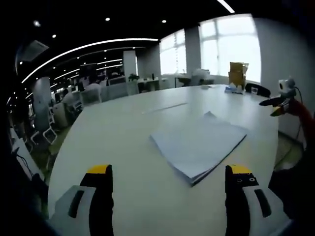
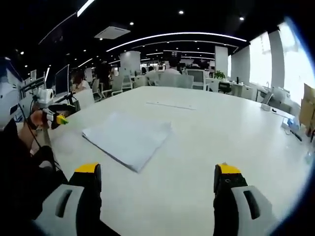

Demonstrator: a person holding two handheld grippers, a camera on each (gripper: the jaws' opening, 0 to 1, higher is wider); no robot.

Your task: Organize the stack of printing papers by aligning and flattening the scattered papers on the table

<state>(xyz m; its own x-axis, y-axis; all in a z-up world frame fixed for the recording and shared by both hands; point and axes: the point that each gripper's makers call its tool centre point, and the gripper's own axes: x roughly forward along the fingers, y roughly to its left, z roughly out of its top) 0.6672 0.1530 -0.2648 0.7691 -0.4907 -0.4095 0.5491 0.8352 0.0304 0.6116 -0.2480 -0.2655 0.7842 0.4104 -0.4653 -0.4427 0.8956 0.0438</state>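
Observation:
A stack of white printing papers (image 1: 199, 142) lies on the big white table (image 1: 123, 132), its sheets slightly fanned at the near corner and one corner sticking out at the far side. My left gripper (image 1: 170, 172) hovers open just short of the stack, nothing between its jaws. In the right gripper view the same stack (image 2: 130, 137) lies left of centre on the table (image 2: 206, 128). My right gripper (image 2: 157, 169) is open and empty, a little back from it. Each gripper appears in the other's view: the right gripper (image 1: 280, 104) at the far right, the left gripper (image 2: 58, 118) at the far left.
A cardboard box (image 1: 238, 73) and a glass (image 1: 254, 90) stand at the table's far end. A thin strip (image 1: 165, 107) lies flat beyond the papers. Office chairs (image 1: 91, 96), desks and monitors (image 2: 61, 78) ring the table. Seated people are at the back.

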